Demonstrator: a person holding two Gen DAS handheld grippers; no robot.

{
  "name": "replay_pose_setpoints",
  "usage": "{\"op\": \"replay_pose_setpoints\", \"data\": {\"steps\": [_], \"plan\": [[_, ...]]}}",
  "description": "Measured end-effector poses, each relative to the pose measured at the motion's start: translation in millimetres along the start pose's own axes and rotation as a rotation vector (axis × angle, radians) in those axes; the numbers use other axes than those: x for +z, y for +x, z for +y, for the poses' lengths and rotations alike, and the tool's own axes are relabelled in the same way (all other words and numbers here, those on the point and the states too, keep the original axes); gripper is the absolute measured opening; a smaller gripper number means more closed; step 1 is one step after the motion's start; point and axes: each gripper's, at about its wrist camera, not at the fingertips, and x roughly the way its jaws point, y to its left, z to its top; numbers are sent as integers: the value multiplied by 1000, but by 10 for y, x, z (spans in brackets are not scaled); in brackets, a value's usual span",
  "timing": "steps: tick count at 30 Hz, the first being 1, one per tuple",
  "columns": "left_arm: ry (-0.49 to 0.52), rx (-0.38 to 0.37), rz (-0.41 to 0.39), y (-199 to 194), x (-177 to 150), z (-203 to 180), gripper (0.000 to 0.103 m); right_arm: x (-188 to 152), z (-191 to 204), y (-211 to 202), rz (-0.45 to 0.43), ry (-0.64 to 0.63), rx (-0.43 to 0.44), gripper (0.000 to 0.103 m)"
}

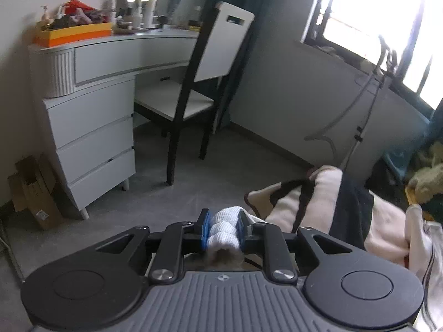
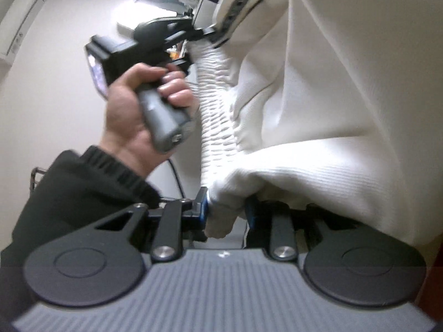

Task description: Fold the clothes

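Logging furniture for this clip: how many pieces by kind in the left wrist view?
Desks: 1
Chairs: 1
Drawer fronts below the desk, left side: 3
Total: 5

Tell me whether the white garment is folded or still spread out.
Not folded: the white garment hangs loose, lifted. The right gripper and left gripper each clamp a bunched piece of its ribbed edge.

A white dresser [image 1: 91,127] with a cluttered top stands on grey floor [image 1: 171,202] beside a black-framed chair [image 1: 193,88]; bright windows [image 1: 387,22] glare, perhaps over a sill.
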Motion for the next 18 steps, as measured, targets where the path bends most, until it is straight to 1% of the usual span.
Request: {"op": "replay_pose_setpoints", "data": {"steps": [2, 3, 4, 5, 6, 7, 8, 9, 11, 14, 18], "plan": [[29, 2, -15, -56, -49, -23, 24, 33, 79, -15, 30, -16, -21, 33], [23, -4, -21, -121, -71, -15, 25, 43, 105, -42, 40, -13, -24, 37], [16, -11, -27, -188, -92, -5, 28, 47, 134, -67, 53, -11, -22, 49], [5, -17, -30, -271, -117, -3, 38, 60, 176, -120, 62, -15, -19, 57], [-2, -18, -37, -369, -146, 9, 49, 67, 217, -178, 70, -19, -16, 76], [-4, -13, -57, -495, -170, 28, 53, 22, 242, -268, 71, -35, -14, 85], [-2, -9, -78, -636, -192, 29, 61, -22, 273, -359, 72, -51, -14, 84], [3, -8, -90, -778, -216, 21, 65, -57, 340, -451, 73, -81, -17, 84], [9, -13, -109, -1061, -280, -37, 70, -126, 486, -649, 67, -137, -28, 84], [22, -32, -142, -1549, -427, -195, 76, -316, 746, -879, 16, -228, -69, 84], [40, -112, -176, -2257, -693, -523, 81, -520, 991, -1593, -73, -359, -145, 84]]}}
